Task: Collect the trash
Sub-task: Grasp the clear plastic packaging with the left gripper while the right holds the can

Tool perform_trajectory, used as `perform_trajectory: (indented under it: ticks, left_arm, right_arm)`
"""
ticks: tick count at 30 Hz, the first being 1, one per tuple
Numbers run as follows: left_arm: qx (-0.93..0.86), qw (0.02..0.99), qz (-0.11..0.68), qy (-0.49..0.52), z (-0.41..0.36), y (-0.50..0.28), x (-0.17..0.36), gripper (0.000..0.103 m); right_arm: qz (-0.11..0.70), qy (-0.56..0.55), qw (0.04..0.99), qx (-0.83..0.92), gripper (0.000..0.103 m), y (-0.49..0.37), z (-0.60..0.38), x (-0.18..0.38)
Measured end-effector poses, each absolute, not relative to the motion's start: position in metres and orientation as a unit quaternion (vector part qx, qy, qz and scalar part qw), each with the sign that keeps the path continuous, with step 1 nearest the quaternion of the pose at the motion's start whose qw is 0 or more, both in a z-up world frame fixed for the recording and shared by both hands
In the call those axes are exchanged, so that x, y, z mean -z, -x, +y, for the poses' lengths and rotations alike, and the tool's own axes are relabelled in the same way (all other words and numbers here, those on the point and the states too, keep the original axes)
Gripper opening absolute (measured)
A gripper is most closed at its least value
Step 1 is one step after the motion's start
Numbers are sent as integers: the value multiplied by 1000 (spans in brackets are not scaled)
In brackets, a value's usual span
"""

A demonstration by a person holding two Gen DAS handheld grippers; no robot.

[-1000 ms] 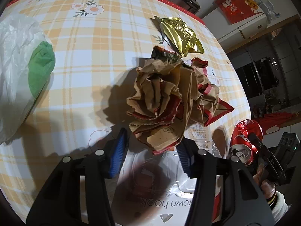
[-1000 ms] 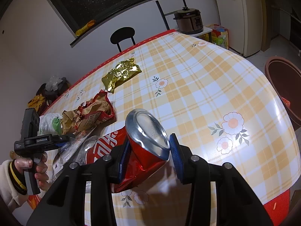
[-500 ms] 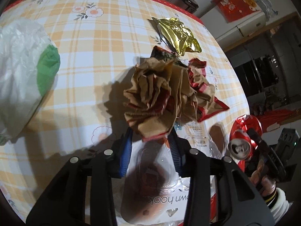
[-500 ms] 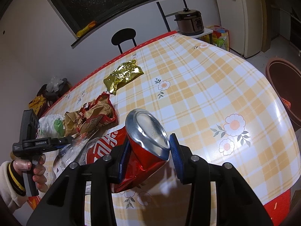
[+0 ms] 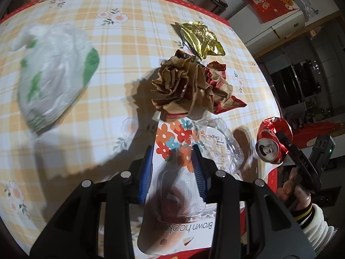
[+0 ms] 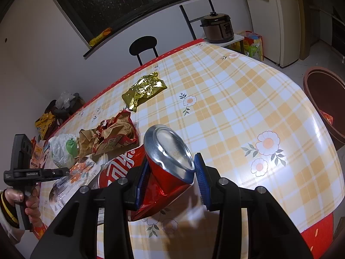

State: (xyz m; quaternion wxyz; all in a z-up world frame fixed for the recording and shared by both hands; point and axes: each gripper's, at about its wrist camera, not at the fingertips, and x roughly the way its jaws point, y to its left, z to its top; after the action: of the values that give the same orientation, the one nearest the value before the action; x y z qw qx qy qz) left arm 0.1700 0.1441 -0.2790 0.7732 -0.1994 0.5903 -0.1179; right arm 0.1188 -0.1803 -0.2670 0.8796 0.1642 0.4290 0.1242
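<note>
My left gripper (image 5: 172,149) is shut on the clear blister of a flowered hook package (image 5: 172,133), which rises off the checked table (image 5: 129,21). In the right wrist view, the left gripper (image 6: 66,171) appears at the left, in a hand. Just beyond lie a crumpled brown paper bag (image 5: 183,90), a gold foil wrapper (image 5: 200,38) and a white-and-green plastic bag (image 5: 51,75). My right gripper (image 6: 172,159) is shut on a crushed red can (image 6: 170,166), held above the table's near edge. The can (image 5: 273,142) also shows at the right of the left wrist view.
Crumpled clear plastic (image 5: 226,144) lies by the package. A black chair (image 6: 143,45) stands at the table's far side, with a pressure cooker (image 6: 217,27) on a stand behind. A brown tub (image 6: 323,99) sits on the floor right of the table. A fridge (image 6: 286,21) is beyond.
My left gripper's jaws narrowed, then it drew back and up from the brown paper bag, which stays on the table; the hook package came along. The right gripper and can have not moved.
</note>
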Motion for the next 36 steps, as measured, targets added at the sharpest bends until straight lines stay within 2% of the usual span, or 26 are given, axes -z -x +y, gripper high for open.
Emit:
perform_trajectory:
  ticks: [9,20,36]
  left_arm:
    - [94,785,578,203,158,-129,270,38]
    - [61,827,525,193,177,-81,242,38]
    - [65,867,453,197,192,-55,197,38]
  right_arm:
    - [427,-164,880,-125,41,-115,-179,265]
    - [418,-157,886,-125,41,-103,-173,250]
    - [388,-132,904,-119,41,-79,-166,211]
